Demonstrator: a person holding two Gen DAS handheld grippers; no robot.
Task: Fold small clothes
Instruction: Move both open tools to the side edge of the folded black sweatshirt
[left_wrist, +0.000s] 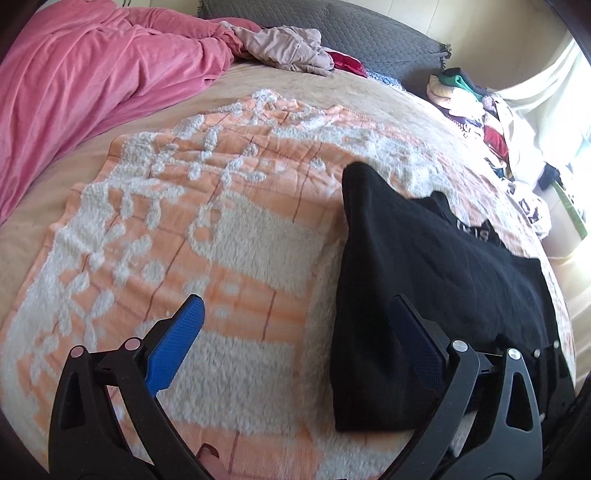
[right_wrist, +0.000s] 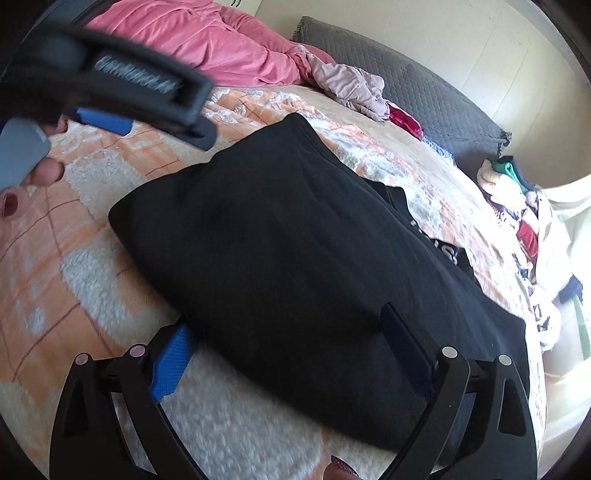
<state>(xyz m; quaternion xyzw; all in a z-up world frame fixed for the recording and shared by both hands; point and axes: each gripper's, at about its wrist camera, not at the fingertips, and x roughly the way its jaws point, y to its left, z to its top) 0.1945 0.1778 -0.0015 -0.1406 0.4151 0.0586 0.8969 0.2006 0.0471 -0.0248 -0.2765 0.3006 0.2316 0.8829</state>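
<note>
Bed (left_wrist: 92, 158): covered by a beige sheet; its near edge and both sides are cut off by the fisheye rim, so how much room remains for a finished pile is unclear.
Orange-and-white blanket (left_wrist: 229, 229): the work surface, fluffy and creased; the pile could snag cloth dragged across it and pull a fold askew.
Black garment (right_wrist: 280, 251): the task's thing; it lies on the blanket, already doubled over into a thick slab, toward the right of the left wrist view; a flap with pale lettering (right_wrist: 448, 254) sticks out at the far edge, so the fold looks uneven; lifting one side alone could let the layers slide apart; its kind (shirt or trousers) is hard to make out, black on black hiding seams.
Pink duvet (left_wrist: 92, 62): bunched at the far left, well apart from the work.
Pile of clothes (right_wrist: 513, 206): at the far right of the bed, overexposed by window glare; single items cannot be told apart.
Left gripper (left_wrist: 295, 328): jaws spread wide, holding nothing; the right finger overlaps the garment's near left edge in the picture, contact uncertain.
Right gripper (right_wrist: 288, 354): jaws spread wide, empty; hovering at the garment's near edge; a shallow bite could catch only the top layer.
Blurred close-up of the left gripper in the right view: its details are unreadable.
</note>
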